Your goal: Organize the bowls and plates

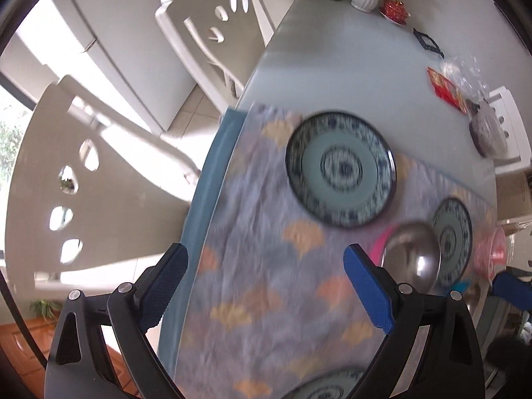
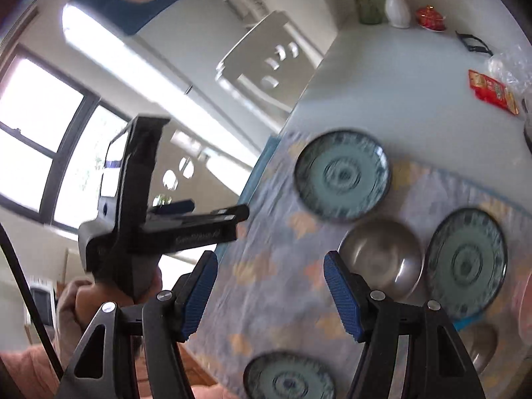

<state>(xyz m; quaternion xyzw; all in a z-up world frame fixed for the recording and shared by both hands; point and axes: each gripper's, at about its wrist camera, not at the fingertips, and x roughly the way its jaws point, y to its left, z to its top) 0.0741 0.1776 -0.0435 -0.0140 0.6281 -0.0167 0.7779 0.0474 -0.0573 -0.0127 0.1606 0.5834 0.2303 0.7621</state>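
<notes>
Both hand-held grippers, left [image 1: 266, 286] and right [image 2: 271, 296], spread apart, empty, above cloth [image 1: 266, 266], patterned plate [image 1: 340, 173] beyond

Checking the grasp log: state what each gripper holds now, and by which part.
Nothing is held. The left gripper and the right gripper both stand open with only the patterned cloth showing between their pads.

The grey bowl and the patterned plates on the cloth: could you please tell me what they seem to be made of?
The bowl looks like metal, probably stainless steel: a plain grey, brushed surface with a bright glint inside. The plates look like glazed ceramic: a glossy pale green face with blue printed rings and a dark rim, though blur hides fine detail. The cloth under them appears to be a soft, matte printed fabric.
</notes>
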